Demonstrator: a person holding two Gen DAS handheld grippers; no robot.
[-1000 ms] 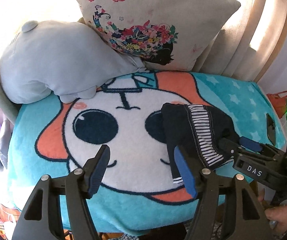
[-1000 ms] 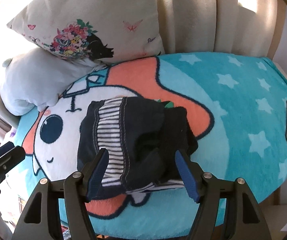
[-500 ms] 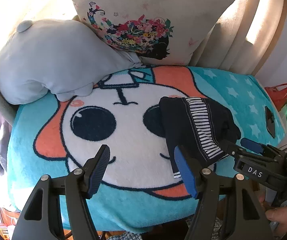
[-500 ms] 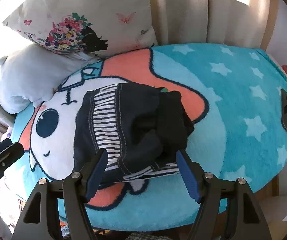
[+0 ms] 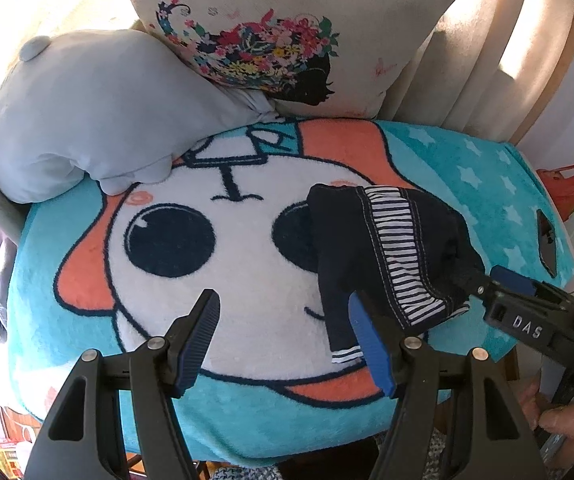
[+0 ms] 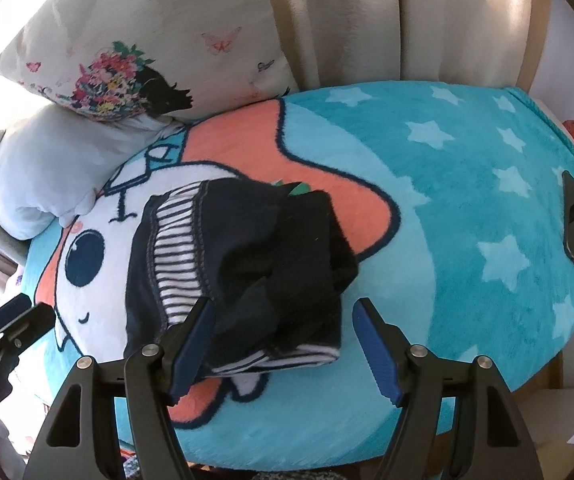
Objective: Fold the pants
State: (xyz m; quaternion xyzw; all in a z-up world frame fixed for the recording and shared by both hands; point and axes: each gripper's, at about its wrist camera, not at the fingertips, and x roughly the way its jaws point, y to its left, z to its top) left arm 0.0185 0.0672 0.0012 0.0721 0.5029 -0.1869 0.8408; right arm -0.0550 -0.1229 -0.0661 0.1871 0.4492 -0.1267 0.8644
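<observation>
Right wrist: one pants [image 6: 247, 264], two pillows [image 6: 155, 40].

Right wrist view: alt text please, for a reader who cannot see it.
Dark pants with a striped waistband lie bunched on a turquoise cartoon blanket, just ahead of the open right gripper. Two pillows lean behind; the left gripper shows at the left edge.

White letters "DAS" stand on the right claw [image 5: 483, 280]; the left claw's [image 6: 11, 316] label seems cut off.
</observation>
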